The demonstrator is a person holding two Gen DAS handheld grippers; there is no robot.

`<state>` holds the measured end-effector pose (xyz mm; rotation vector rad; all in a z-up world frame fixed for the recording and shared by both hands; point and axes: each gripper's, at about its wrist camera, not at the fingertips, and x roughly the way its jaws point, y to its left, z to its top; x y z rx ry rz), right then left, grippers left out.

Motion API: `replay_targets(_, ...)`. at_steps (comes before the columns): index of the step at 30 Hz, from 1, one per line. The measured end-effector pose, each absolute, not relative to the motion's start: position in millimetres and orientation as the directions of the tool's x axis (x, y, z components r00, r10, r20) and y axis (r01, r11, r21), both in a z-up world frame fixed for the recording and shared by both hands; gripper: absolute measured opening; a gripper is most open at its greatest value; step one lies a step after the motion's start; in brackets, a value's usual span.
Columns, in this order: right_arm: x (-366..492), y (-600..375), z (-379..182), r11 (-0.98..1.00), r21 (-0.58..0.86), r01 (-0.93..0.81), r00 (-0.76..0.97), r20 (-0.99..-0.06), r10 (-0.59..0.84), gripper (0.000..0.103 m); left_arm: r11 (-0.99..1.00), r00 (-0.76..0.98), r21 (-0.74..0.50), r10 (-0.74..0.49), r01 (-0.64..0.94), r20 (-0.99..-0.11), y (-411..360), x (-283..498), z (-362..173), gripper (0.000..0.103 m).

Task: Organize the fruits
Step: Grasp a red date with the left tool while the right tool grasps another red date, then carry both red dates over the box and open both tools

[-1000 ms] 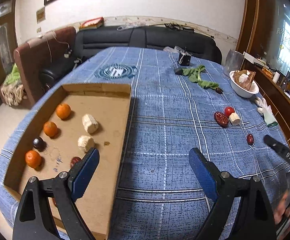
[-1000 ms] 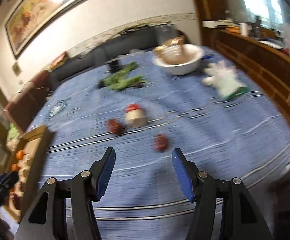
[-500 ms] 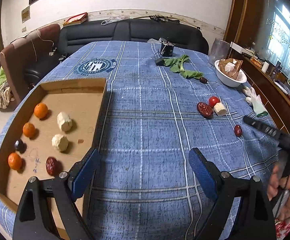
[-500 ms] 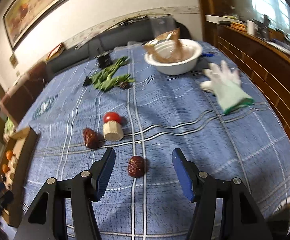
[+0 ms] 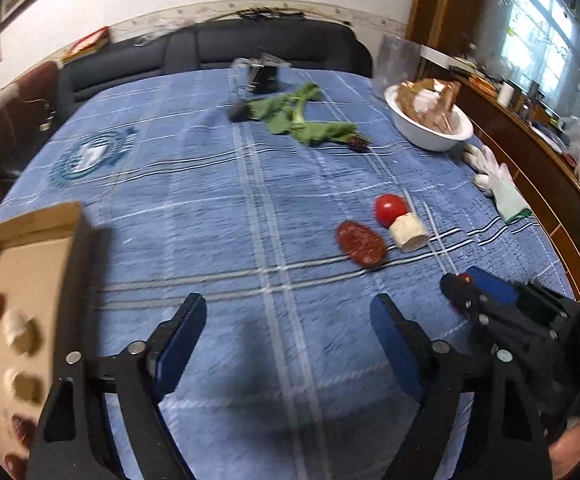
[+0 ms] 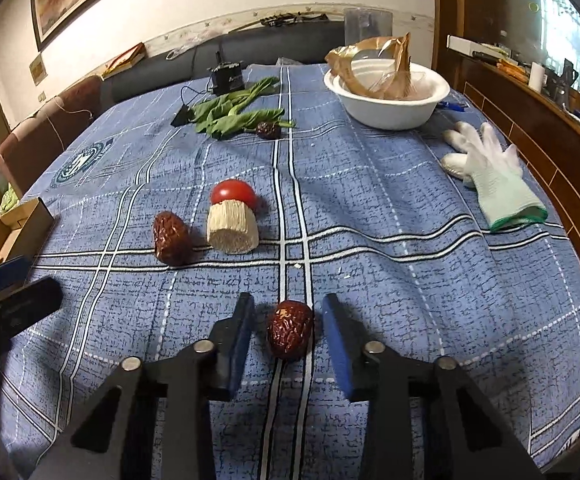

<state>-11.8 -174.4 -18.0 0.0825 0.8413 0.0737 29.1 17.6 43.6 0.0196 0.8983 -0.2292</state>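
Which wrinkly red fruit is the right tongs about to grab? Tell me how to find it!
Start at the big white bowl at the far side of the blue checked tablecloth, then come straight toward the near edge. There, a wrinkly dark red date lies between the open blue fingers of the right tongs, untouched. A similar date lies farther back, beside the pale chunk and tomato.

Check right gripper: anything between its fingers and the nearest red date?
Nothing visible. The red date lies on the tablecloth between the open fingers of the right gripper, with bare gaps either side; nothing else sits nearby.
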Motion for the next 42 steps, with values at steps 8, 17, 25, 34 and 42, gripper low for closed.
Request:
replay_targets(8, -17.6, -180.7, -18.7, 0.993, 0.12, 0.005, 0.668, -0.739, 0.086, 0.024, 0.952, 0.564, -0.142, -0.276, 0.271, -0.778, -9.3, 69.7, 26.9, 0.082)
replay_targets(17, -18.9, -187.6, -17.6, 0.989, 0.142, 0.027, 0.664, -0.742, 0.089, 0.024, 0.936, 0.538, -0.18, -0.324, 0.303, -0.778, -21.6, 87.7, 13.9, 0.069)
replay_targets(25, -19.1, -186.8, -17.1, 0.989, 0.143, 0.03, 0.668, -0.739, 0.087, 0.024, 0.918, 0.529, -0.147, -0.337, 0.369, -0.779, -36.5, 82.1, 12.4, 0.025)
replay_targets(34, -24.3, -195.2, -10.9, 0.967, 0.255, -0.003, 0.687, -0.702, 0.188, 0.024, 0.919, 0.522, -0.165, -0.344, 0.359, -0.781, -28.6, 68.7, 18.4, 0.024)
replay_targets(42, -26.8, -197.7, -6.8, 0.934, 0.353, -0.047, 0.7, -0.656, 0.283, 0.024, 0.929, 0.571, -0.2, -0.35, 0.311, -0.743, 6.3, 26.9, 43.9, 0.024)
